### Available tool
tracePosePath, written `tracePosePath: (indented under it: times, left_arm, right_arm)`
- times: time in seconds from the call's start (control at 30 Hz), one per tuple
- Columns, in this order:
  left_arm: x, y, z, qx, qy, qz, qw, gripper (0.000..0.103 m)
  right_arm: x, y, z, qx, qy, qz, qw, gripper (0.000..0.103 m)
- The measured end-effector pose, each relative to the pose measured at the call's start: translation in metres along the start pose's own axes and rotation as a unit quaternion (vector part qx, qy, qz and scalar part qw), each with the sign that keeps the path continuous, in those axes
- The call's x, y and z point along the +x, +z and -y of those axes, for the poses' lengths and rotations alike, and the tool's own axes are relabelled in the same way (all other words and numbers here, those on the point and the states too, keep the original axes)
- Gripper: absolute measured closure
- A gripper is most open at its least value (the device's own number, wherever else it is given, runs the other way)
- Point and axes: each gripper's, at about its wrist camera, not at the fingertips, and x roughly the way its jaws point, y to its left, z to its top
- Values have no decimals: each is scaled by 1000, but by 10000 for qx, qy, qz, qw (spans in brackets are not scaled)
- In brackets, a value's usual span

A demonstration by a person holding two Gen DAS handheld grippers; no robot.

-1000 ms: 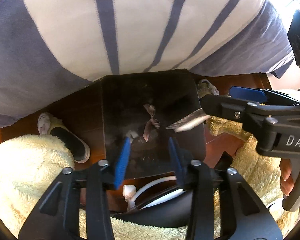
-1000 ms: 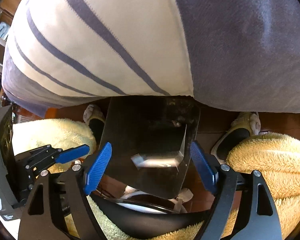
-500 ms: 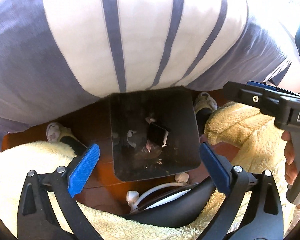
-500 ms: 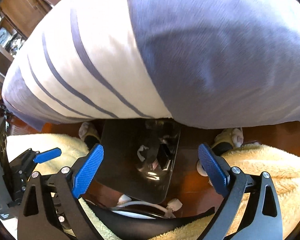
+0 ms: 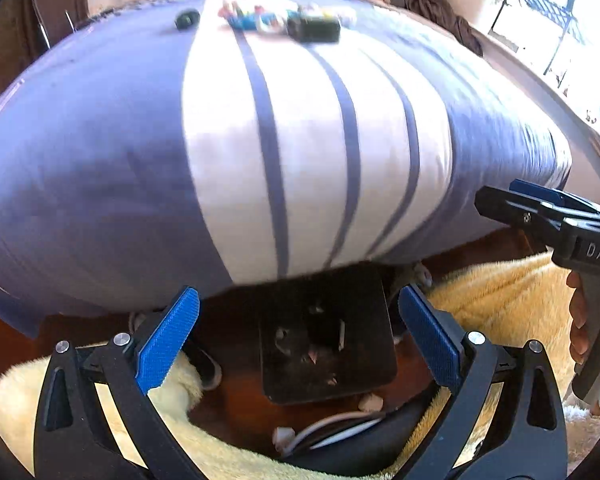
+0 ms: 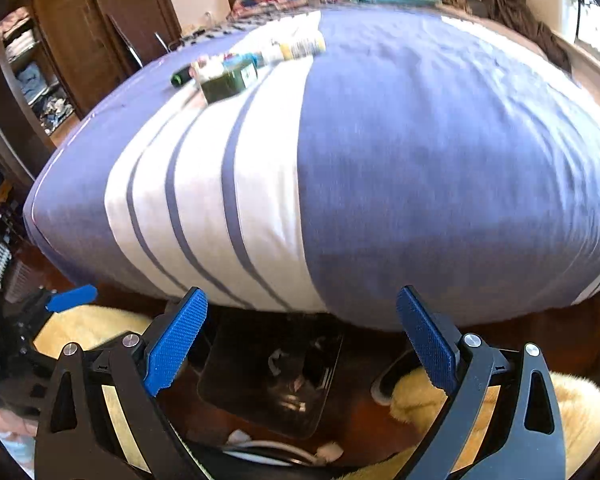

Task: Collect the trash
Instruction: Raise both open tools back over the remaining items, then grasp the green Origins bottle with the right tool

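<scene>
- Left gripper (image 5: 298,344): blue-padded jaws spread wide, nothing between them; it hangs above the black trash bin (image 5: 326,336).
- Right gripper (image 6: 300,344): jaws likewise spread wide and empty, also above the trash bin (image 6: 268,376). In the left wrist view the right gripper (image 5: 540,212) shows side-on to the right of the bin, with the person's hand (image 5: 580,320) on its handle.
- Trash bin: stands on the dark wooden floor (image 5: 236,400) at the foot edge of the bed, partly under the overhanging blue-and-white striped bedcover (image 5: 300,140). Small scraps of trash (image 5: 312,354) lie inside it; their kind cannot be told.
- Beyond the bin, far up on the bedcover: a cluster of small items (image 6: 240,68), among them a dark green box (image 6: 228,80), blurred.
- Beside the bin on both sides: yellow fleece (image 5: 500,308), and a slipper (image 6: 388,380) to its right.
- Near side of the bin: a white cable (image 5: 332,424) on the floor.
</scene>
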Motion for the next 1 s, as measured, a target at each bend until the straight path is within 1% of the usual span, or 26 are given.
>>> tracePosePath:
  times: [0.2,0.47,0.6,0.7,0.77,0.87,0.97,1.0]
  left_arm:
    - [-18,26,-13,-17,165,322,9993,8]
    - [-24,66,-32,-55,411,540,9977,8]
    - [-18,85,-38,-36,507,565,9971,8]
    - [-12,96,-41,-4,554,535,9970,8]
    - [-8,103,-44,3,549,502,9972,8]
    - [-2,109,-48,16,582,462,9972,8]
    - [4,118,-52,59,605,417,9973,8]
    - [6,120,-52,68,610,405,9973,8]
  right_arm:
    - [-12,25,-3,-112,-141,262,9995,7]
    - [-14,70,-3,-235,-253,580,9977,7]
    - [-6,94,-4,-215,-234,646,9974,7]
    - [6,112,-9,-167,-134,625,9978,7]
    - [16,124,-17,-206,-1,606,9979,7]
    - [29,137,-34,-341,69,565,9978,7]
    - [47,151,-52,-476,171,481,9976,13]
    - [52,154,-55,-485,192,454,9976,16]
